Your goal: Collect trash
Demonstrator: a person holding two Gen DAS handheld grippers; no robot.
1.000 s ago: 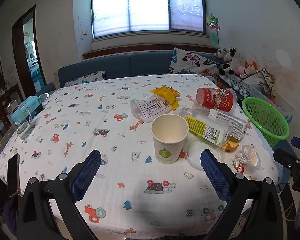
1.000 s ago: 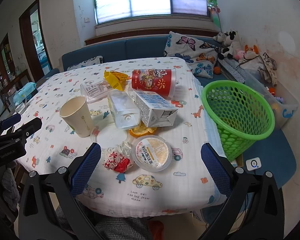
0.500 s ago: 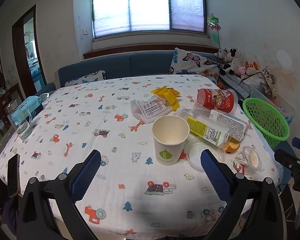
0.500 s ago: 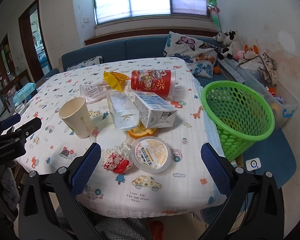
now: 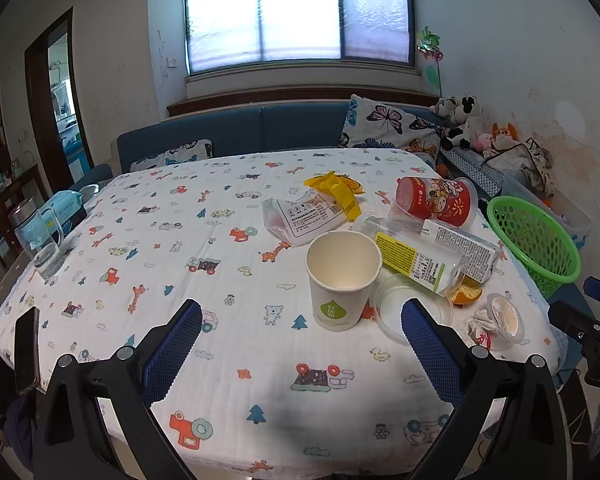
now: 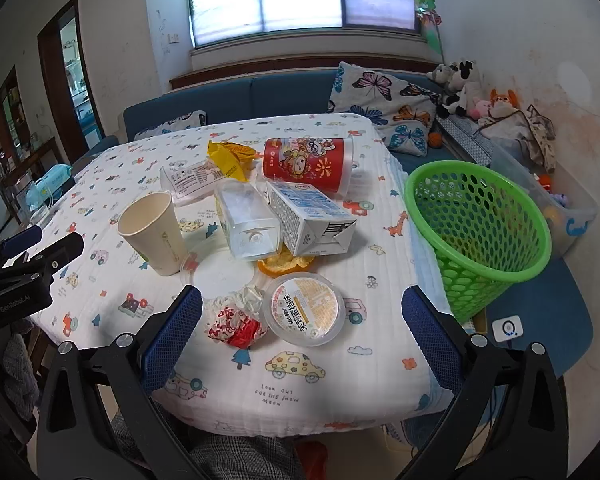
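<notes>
Both grippers, left (image 5: pixel 302 344) and right (image 6: pixel 302 332), are held wide apart, empty, blue textured pads over the printed tablecloth (image 5: pixel 148 240). An upright paper cup (image 5: pixel 343 278) is seen ahead of the left; only the right view reveals the crumpled wrapper (image 6: pixel 236 322), round sealed pudding cup (image 6: pixel 304 314) and perforated green basket (image 6: pixel 478 232).

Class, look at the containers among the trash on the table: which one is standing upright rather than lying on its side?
The paper cup with the green drop logo stands upright, mouth open upward. The red cup, clear bottle and carton all lie on their sides.
</notes>
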